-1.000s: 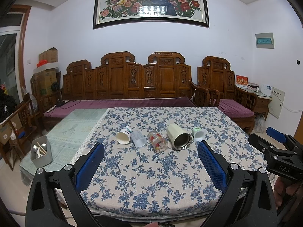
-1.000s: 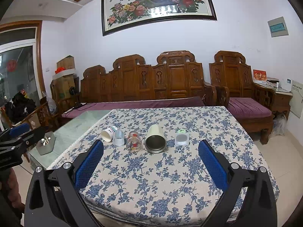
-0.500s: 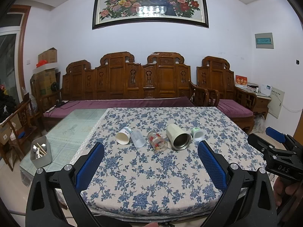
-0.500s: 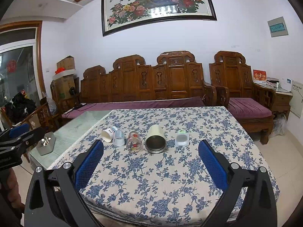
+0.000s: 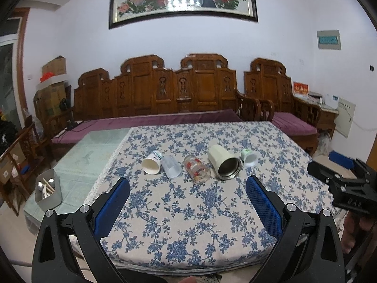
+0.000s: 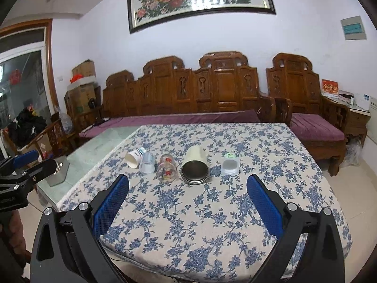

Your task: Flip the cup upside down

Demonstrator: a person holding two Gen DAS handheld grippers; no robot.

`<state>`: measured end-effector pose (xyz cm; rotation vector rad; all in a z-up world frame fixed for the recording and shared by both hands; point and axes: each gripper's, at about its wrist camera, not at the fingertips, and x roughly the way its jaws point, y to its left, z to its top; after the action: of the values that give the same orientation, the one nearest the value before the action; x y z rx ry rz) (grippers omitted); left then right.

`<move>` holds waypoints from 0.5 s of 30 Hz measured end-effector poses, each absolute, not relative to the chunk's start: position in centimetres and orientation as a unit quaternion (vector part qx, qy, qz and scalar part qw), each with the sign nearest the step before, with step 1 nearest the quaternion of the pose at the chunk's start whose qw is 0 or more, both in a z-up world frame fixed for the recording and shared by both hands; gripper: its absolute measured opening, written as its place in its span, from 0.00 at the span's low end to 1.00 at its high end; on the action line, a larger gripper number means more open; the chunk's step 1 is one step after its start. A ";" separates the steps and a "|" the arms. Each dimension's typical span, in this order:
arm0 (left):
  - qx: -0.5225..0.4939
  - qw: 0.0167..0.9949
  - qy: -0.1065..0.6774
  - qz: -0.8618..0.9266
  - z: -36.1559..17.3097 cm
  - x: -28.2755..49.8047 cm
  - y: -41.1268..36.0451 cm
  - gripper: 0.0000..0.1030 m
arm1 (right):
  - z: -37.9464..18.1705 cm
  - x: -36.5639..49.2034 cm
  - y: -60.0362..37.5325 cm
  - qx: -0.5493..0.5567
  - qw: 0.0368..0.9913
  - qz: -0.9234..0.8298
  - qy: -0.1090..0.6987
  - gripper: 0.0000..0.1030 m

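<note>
Several cups lie on their sides in a row on the floral tablecloth: a white paper cup, a clear plastic cup, a glass with red print, a cream steel-lined tumbler and a small white yogurt cup. The same row shows in the right wrist view, with the paper cup, the tumbler and the yogurt cup. My left gripper is open and empty, short of the row. My right gripper is open and empty, also short of it.
A grey utensil holder stands on the bare glass table part at the left. A carved wooden sofa with purple cushions runs behind the table. The other gripper shows at the right edge and at the left edge.
Both grippers have moved a little closer to the table; the cups look slightly larger. The cups have not moved and both grippers stay open.
</note>
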<state>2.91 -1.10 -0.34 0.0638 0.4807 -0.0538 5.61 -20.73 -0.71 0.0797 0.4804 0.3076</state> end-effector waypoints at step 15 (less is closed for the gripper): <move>0.053 0.945 0.310 -0.093 -2.8 12.3 -2.6 0.92 | -5.7 19.7 -22.6 0.015 0.928 0.141 0.346 0.82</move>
<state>12.30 -2.64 -2.76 0.1088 0.6319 -0.1895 19.65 -22.61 -5.73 0.0297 0.7083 0.2880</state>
